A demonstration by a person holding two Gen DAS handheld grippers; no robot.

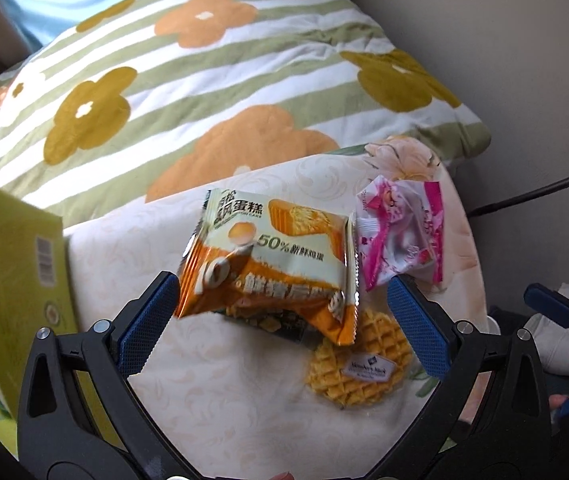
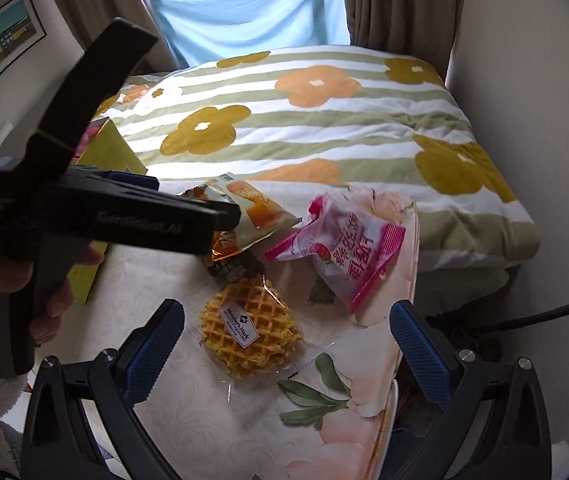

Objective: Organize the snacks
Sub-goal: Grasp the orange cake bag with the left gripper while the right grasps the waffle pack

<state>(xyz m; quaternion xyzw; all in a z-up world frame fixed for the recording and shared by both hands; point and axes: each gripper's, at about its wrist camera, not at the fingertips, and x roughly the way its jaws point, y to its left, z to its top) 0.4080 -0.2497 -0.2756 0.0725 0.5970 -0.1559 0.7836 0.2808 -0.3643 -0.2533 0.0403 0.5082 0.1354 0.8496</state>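
Observation:
An orange-and-cream cake packet (image 1: 272,256) lies tilted on the cloth-covered table, resting on a dark packet (image 1: 268,322). My left gripper (image 1: 280,320) is open, its jaws wide on either side of the cake packet's near edge. A clear-wrapped waffle (image 1: 358,362) lies at the near right, and a pink-and-white packet (image 1: 400,232) at the far right. In the right wrist view my right gripper (image 2: 284,344) is open and empty, just short of the waffle (image 2: 250,326), with the pink packet (image 2: 344,248) beyond. The cake packet (image 2: 252,204) is partly hidden by the left gripper's body (image 2: 96,212).
A yellow-green carton (image 1: 24,272) stands open at the table's left; it also shows in the right wrist view (image 2: 112,152). A flowered striped quilt (image 1: 204,92) lies behind the table (image 1: 224,400). The table's right edge (image 2: 404,320) drops off by a black cable (image 2: 556,312).

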